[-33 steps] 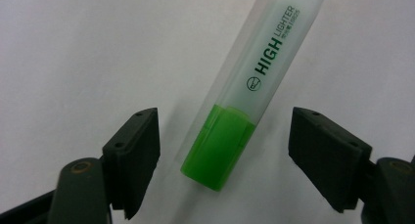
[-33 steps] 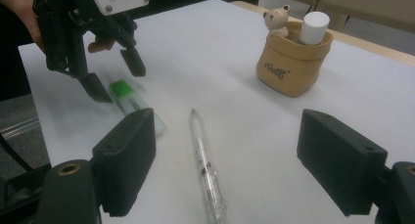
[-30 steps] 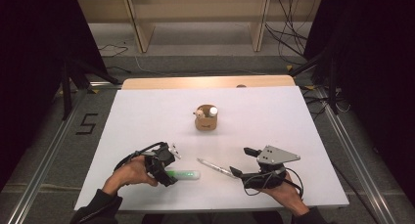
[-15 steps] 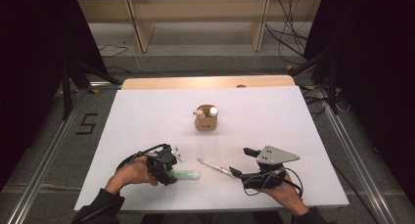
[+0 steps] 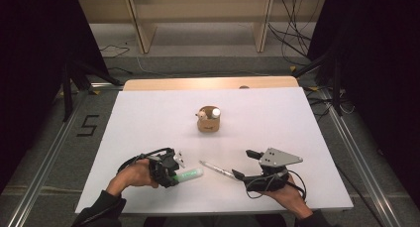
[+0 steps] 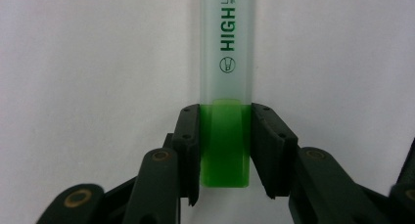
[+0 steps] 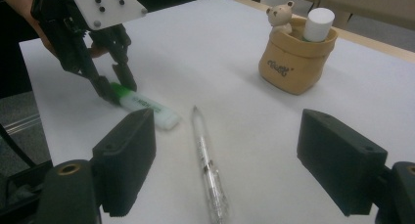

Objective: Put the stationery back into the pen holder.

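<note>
left gripper view: my left gripper (image 6: 224,150) has just been closing its jaws, and the green highlighter (image 6: 226,87) now sits between them. both pads meet the sides of the green cap end, so i read this as a pinch on the cap, the pale barrel running straight away from the jaws across the white table cover (image 6: 88,87). the highlighter lies flat on the table, near the front left.

high view: compared with a second ago, the left gripper (image 5: 171,170) stands in the same spot over the highlighter (image 5: 190,175) and the highlighter has not shifted; the change is in the jaws alone. the right gripper (image 5: 242,163) rests near the front right, unmoved, with the clear pen (image 5: 218,169) lying just ahead of it.

right gripper view: the right jaws stand spread wide, nothing between the pads; the pen (image 7: 208,160) lies on the table between and beyond them, untouched. the tan pouch (image 7: 296,62) with the bear figure (image 7: 281,16) and the white cylinder (image 7: 318,23) stands well apart, further back.

judgement: the grasp on the highlighter looks made, so a lift is the likely next step. the grip sits at the very end of the cap, so the barrel may droop or swing on rising.
</note>
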Action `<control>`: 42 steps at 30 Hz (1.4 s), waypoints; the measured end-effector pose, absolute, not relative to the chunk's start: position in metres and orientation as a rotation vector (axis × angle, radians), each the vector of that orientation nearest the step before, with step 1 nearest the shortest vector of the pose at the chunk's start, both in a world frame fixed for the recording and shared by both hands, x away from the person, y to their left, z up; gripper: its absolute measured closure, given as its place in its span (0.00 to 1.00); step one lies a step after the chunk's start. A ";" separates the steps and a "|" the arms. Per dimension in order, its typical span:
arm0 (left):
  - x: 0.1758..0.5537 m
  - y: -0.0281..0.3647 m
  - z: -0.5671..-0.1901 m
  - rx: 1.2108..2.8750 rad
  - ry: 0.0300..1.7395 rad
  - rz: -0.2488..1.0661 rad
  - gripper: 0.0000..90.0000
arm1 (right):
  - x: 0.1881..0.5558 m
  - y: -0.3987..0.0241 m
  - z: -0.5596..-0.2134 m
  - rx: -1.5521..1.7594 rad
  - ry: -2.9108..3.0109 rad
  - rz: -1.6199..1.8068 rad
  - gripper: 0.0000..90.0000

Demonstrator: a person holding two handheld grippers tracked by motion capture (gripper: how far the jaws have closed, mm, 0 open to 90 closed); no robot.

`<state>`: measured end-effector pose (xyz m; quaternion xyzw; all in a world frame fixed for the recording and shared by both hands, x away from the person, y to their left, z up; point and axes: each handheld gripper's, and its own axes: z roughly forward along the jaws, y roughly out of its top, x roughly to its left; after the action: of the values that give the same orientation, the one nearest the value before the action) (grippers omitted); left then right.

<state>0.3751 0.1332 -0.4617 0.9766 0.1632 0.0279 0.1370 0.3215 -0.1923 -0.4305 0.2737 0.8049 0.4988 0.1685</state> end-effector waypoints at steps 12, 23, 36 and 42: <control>0.378 0.136 -0.453 2.763 0.553 0.017 0.73 | 0.320 -0.191 -0.430 0.768 2.285 1.411 0.26; 0.377 0.126 -0.437 2.717 0.582 -0.051 0.73 | 0.315 -0.182 -0.427 0.721 2.288 1.382 0.26; 0.381 0.100 -0.418 2.706 0.528 -0.099 0.73 | 0.308 -0.168 -0.423 0.627 2.289 1.286 0.25; 0.384 0.084 -0.410 2.707 0.497 -0.102 0.73 | 0.307 -0.159 -0.424 0.564 2.284 1.231 0.25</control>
<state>0.3840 0.0840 -0.4102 0.9645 0.1770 -0.0365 0.1925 0.3070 -0.1588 -0.4242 0.2060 0.8348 0.4500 0.2411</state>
